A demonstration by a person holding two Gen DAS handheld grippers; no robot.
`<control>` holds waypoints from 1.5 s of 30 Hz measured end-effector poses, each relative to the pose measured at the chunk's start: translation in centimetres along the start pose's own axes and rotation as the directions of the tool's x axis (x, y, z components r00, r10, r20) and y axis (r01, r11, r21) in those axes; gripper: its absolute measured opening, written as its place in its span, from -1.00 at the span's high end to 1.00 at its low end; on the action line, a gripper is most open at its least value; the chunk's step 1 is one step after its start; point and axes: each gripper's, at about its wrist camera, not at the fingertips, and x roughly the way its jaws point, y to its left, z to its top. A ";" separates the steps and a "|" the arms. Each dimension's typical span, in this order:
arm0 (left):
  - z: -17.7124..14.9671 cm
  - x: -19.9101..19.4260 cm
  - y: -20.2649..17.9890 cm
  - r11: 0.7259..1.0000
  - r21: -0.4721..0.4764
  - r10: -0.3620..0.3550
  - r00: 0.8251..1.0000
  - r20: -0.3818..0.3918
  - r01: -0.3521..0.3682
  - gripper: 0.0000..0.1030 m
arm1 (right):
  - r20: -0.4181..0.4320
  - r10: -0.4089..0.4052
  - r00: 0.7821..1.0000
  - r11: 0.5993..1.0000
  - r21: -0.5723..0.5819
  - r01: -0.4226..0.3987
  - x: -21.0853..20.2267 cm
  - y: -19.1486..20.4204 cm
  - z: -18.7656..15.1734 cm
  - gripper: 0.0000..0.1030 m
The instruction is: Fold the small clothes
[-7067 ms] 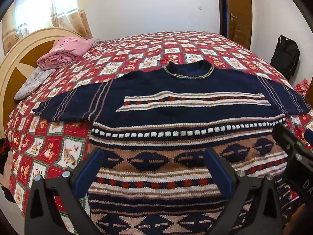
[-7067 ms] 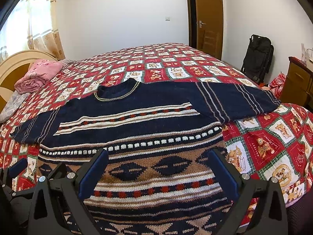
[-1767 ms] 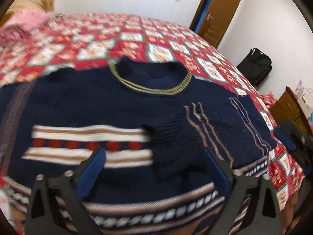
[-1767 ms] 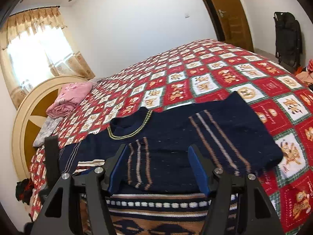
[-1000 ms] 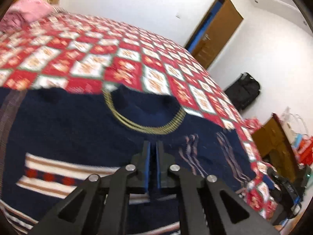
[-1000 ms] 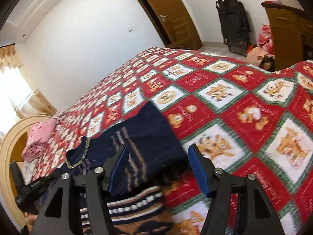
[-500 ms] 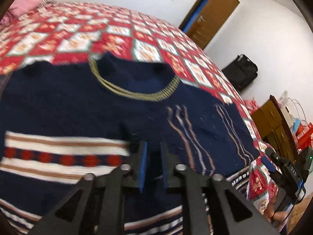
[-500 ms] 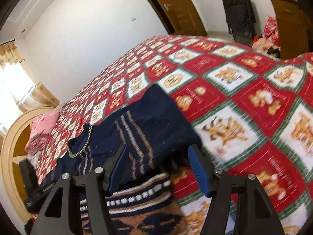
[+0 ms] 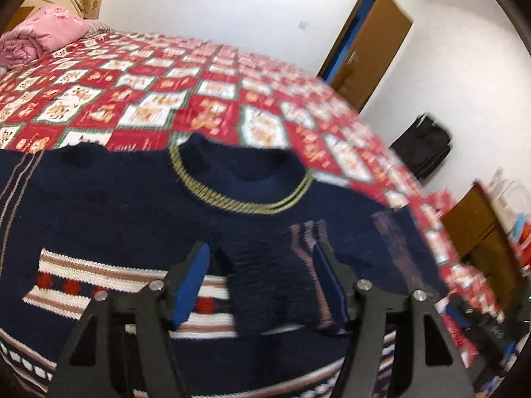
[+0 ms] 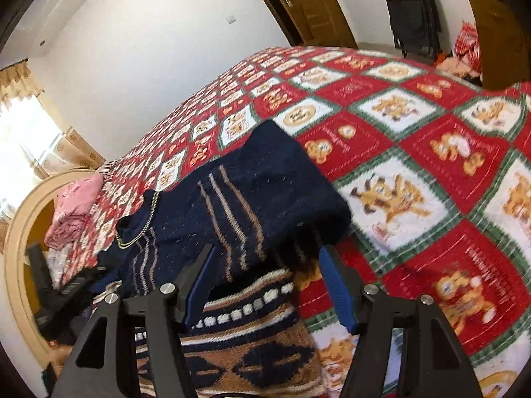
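— Two grippers, and neither is holding anything? Check me on that.

— Agreed. The left gripper (image 9: 262, 282) has its blue pads spread wide, hovering over the cuff end of the folded sleeve (image 9: 282, 265). The right gripper (image 10: 265, 285) is spread as well, straddling the fold edge of that sleeve (image 10: 265, 195) without pinching it.

— Where does the knitted sweater (image 9: 109, 212) lie?

— Flat on the patchwork bedspread (image 9: 199, 99), near edge of the bed, collar (image 9: 242, 185) pointing to the far side. Its right sleeve is doubled across the chest, the cuff reaching the striped band.

— Why fold the sleeve inward like that?

— I judge it narrows the body to a tidy rectangle, so later folds stack cleanly. The spread fingers suggest the sleeve is meant to rest where it lies.

— And the other sleeve?

— It runs off the left of the left wrist view, seemingly unfolded; probably next.

— Anything else around?

— A pink bundle of bedding (image 9: 36, 39) at the far left by the headboard (image 10: 20, 229), a wooden door (image 9: 368, 43) and a black bag (image 9: 421, 146) at the far right. All well apart from the sweater.
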 end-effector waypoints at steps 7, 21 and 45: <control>-1.0 3.0 -2.6 0.995 0.100 -0.008 0.999 -0.039 0.012 0.11 | 0.064 -0.029 0.997 0.999 -0.022 0.030 -1.9 -0.1 0.3 -0.25; 2.2 -0.6 1.8 0.996 -0.017 -0.093 0.996 0.006 0.093 0.73 | 0.161 -0.120 0.980 0.990 0.100 0.104 -4.7 -3.7 2.1 -0.25; 2.8 -3.5 9.4 0.934 -0.030 0.358 0.934 0.010 -0.357 -0.76 | -0.004 -0.143 0.990 0.932 -0.338 0.133 5.9 7.3 -1.0 -0.25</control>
